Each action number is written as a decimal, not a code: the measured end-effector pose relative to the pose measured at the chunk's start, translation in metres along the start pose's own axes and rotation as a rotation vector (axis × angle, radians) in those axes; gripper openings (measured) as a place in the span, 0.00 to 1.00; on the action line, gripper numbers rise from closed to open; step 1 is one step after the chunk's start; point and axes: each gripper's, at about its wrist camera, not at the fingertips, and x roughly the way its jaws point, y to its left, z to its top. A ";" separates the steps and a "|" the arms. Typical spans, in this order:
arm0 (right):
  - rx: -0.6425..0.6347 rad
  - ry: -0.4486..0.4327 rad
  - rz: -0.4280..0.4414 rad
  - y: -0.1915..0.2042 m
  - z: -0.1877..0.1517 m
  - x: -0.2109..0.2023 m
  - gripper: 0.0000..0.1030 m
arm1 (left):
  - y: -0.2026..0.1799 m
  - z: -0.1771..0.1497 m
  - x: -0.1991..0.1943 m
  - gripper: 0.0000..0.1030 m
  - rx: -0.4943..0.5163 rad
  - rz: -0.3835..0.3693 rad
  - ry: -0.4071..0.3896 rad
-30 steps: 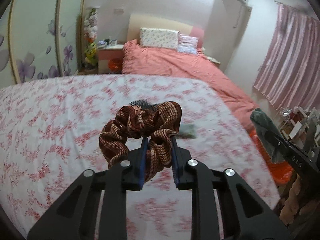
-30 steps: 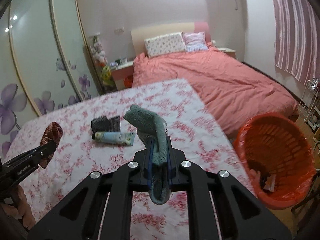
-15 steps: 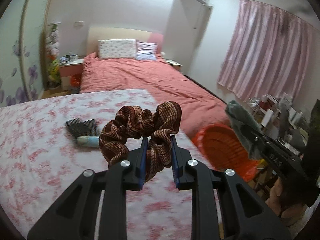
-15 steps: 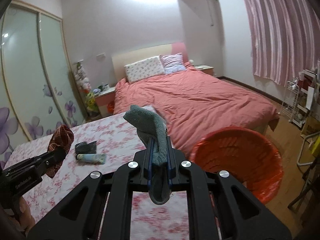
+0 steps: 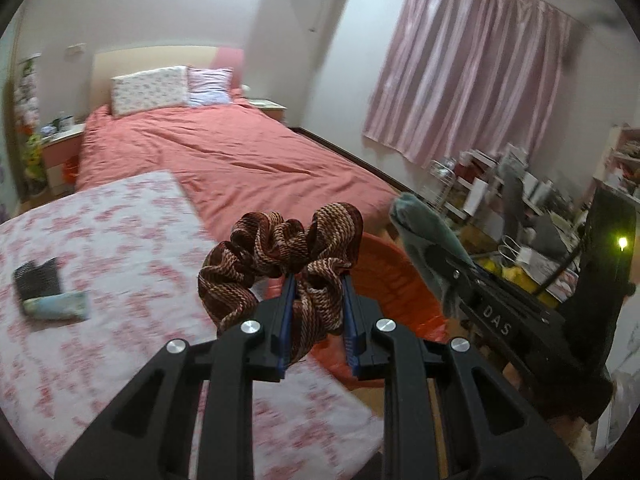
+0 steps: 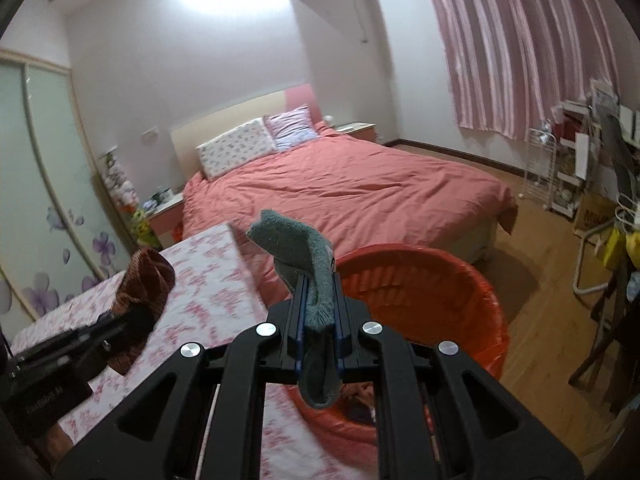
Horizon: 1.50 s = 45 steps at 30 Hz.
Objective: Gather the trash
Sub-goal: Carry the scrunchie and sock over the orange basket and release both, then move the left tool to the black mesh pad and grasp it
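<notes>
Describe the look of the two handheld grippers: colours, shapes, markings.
Both are matte black, with cut-out triangular frames and round silver bolts. The left gripper and the right gripper each have two flat fingers lined with blue pads. White lettering "DAS" marks the right gripper's side in the left wrist view.

A home bedroom: bed (image 6: 352,192), pillows (image 6: 236,152), pink curtains (image 6: 520,48).

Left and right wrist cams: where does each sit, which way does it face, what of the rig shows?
Left wrist: on the left gripper, facing along its fingers over the floral table toward the bed; it clamps a brown scrunchie; right gripper at right.
Right wrist: on the right gripper, facing the orange basket and bed; it clamps a grey sock; left gripper at lower left.
Shared: bed, basket, table, scrunchie, sock.
</notes>
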 end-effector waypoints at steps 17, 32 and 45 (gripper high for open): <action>0.136 0.075 -0.050 -0.069 -0.012 0.048 0.46 | -0.011 -0.001 0.114 0.50 0.000 0.004 0.142; -0.007 0.125 -0.067 -0.035 -0.019 0.044 0.63 | 0.080 -0.030 0.063 0.66 -0.005 0.298 0.142; -0.175 0.186 0.040 0.060 -0.042 0.049 0.67 | 0.229 -0.047 -0.018 0.67 -0.218 0.573 0.106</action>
